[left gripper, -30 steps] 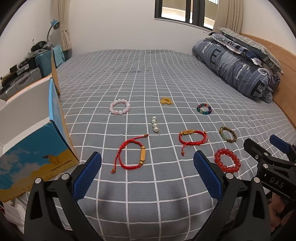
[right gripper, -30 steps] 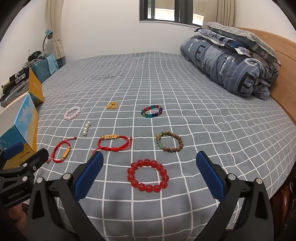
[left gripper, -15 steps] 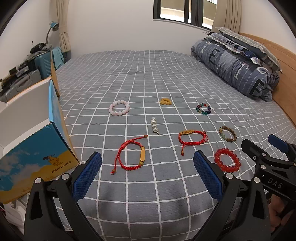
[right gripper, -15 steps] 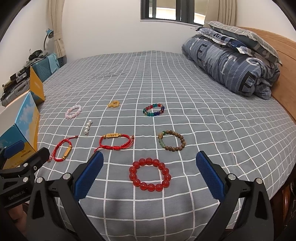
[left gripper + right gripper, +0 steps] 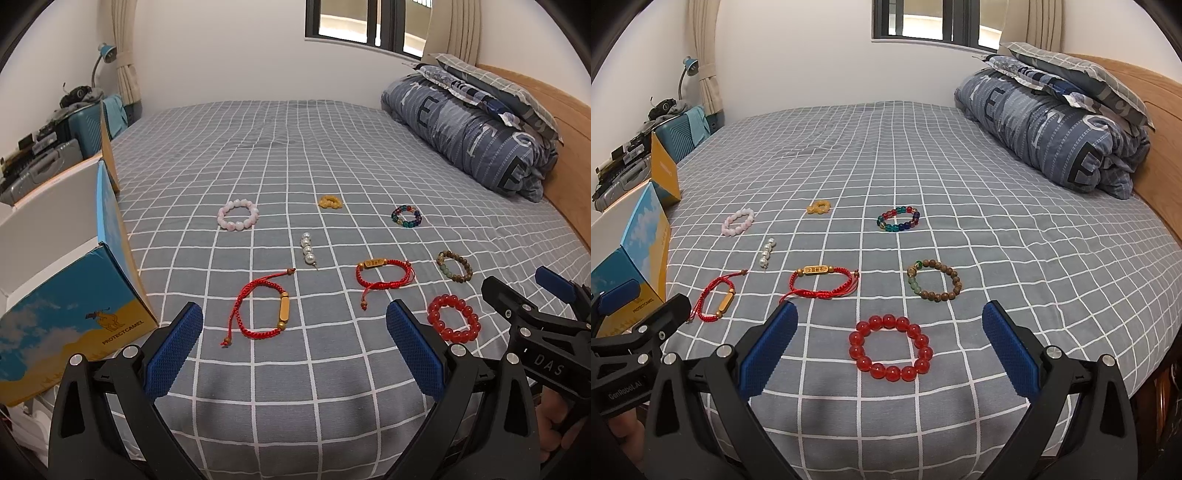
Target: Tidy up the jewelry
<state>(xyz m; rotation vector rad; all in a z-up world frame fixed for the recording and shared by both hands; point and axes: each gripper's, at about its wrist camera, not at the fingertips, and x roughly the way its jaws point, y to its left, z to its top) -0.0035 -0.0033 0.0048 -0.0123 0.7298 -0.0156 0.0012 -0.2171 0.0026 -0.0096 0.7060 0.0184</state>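
Note:
Several pieces of jewelry lie on the grey checked bed. A red cord bracelet with a gold bar (image 5: 260,310) lies just ahead of my open, empty left gripper (image 5: 295,332). A red bead bracelet (image 5: 890,348) lies between the open fingers of my empty right gripper (image 5: 890,339). A second red cord bracelet (image 5: 823,282), a wooden bead bracelet (image 5: 934,280), a multicolour bead bracelet (image 5: 898,218), a pearl string (image 5: 308,249), a pink bead bracelet (image 5: 238,214) and a small yellow piece (image 5: 330,202) lie farther out.
An open blue-and-yellow cardboard box (image 5: 66,295) stands at the bed's left edge. A folded blue quilt with pillows (image 5: 472,122) lies at the back right by the wooden headboard (image 5: 569,122). Suitcases (image 5: 48,155) stand by the left wall.
Both grippers have drifted slightly; the view barely shifts. The jewelry has not moved and both grippers stay open.

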